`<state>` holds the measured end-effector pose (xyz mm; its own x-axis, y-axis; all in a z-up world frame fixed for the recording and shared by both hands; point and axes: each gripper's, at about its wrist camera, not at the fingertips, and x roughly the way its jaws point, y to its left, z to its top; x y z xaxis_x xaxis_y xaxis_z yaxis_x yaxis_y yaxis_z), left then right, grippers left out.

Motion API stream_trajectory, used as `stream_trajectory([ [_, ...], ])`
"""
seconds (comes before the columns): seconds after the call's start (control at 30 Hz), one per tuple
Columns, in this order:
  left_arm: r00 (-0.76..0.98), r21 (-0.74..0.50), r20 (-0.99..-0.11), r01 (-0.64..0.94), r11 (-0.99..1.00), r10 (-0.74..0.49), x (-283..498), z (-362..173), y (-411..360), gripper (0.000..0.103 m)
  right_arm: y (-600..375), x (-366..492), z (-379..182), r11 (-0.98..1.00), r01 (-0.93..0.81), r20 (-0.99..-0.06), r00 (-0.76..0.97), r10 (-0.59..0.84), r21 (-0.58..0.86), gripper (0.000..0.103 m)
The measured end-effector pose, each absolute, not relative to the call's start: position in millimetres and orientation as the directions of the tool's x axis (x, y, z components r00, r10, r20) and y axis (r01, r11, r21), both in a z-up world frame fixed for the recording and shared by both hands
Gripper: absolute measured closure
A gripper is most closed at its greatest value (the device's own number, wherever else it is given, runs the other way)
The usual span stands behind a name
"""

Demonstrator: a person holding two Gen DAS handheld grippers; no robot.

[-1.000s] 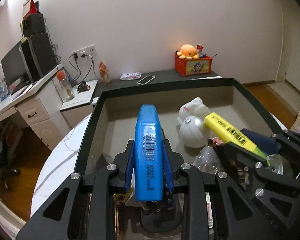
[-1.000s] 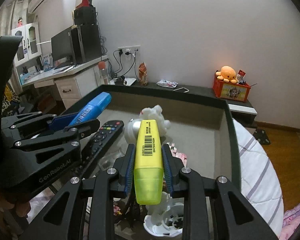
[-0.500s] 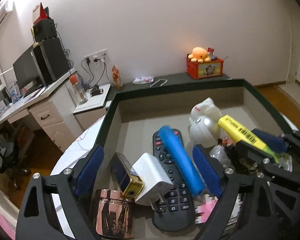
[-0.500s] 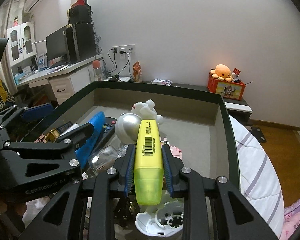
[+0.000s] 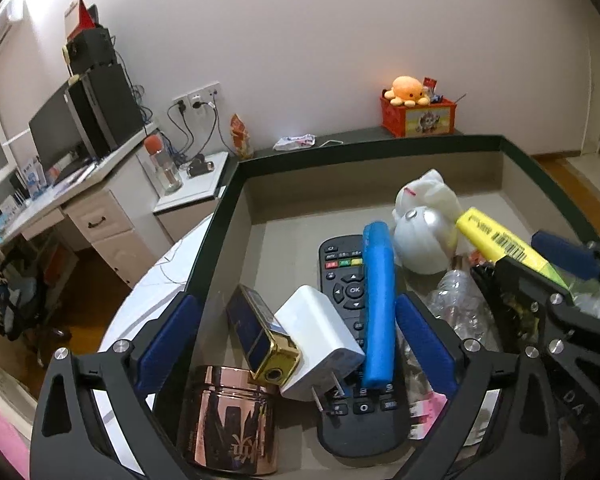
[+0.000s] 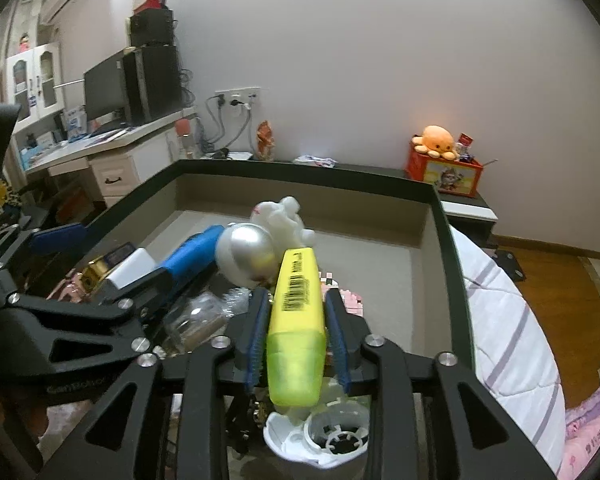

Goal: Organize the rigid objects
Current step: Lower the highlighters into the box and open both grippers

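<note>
Blue highlighter (image 5: 376,308) freed, left jaws just spread | yellow highlighter (image 6: 298,320) between right jaws, just loosening

The far half of the dark-rimmed grey tray (image 5: 236,216) lies bare. A black remote control (image 5: 354,344), white charger (image 5: 320,340) and copper jar (image 5: 230,420) crowd its near end.

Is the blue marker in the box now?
Yes. The blue marker lies on the remote inside the box, between the left gripper's wide-open jaws.

Each gripper (image 5: 296,340) is black angular plastic with silver screws and blue finger pads (image 6: 256,332).
</note>
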<state>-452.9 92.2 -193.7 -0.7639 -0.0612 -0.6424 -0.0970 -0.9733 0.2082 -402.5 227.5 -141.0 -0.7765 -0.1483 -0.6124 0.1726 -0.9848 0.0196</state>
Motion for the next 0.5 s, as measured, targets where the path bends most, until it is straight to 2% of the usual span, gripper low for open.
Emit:
stream_trajectory([
  [0.43, -0.756, 0.21, -0.651, -0.092, -0.973, -0.069, -454.2, -193.9, 89.5, 0.001, 228.5, -397.9, -138.9, -0.985, 0.175, -0.589, -0.795, -0.145, 0.007, 0.052],
  [0.47, -0.756, 0.208, -0.651, -0.093, -0.974, -0.067, -454.1, -194.1, 89.0, 0.001, 228.8, -397.6, -138.5, -0.985, 0.171, -0.586, -0.798, -0.141, 0.005, 0.05],
  [0.5, -0.756, 0.205, -0.652, -0.094, -0.974, -0.064, -454.0, -193.8, 88.4, 0.001, 229.8, -396.9, -138.0, -0.987, 0.158, -0.582, -0.803, -0.129, 0.001, 0.043],
])
